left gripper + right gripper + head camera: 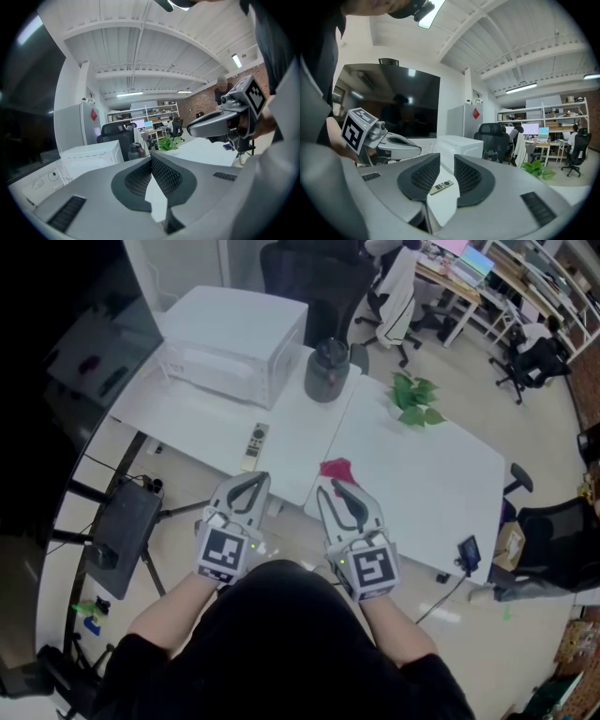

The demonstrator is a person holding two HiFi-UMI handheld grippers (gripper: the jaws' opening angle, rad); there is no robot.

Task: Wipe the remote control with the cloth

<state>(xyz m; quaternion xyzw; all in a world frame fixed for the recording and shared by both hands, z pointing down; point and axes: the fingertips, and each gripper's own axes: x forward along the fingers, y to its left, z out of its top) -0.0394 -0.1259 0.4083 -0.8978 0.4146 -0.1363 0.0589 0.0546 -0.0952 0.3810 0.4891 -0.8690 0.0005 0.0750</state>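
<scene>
Wiping has not begun: the left gripper (251, 482) has its jaws pressed together on nothing, while the right gripper (339, 487) has its jaws somewhat apart and empty. The remote control (254, 446) lies flat on the white table (422, 465) at twelve o'clock from the left gripper, and the red cloth (337, 469) sits crumpled just ahead of the right one, at about three o'clock of the remote. The step in hand seems to be fetching the cloth: the right jaws should drop over it, close, then carry it toward nine o'clock onto the remote
</scene>
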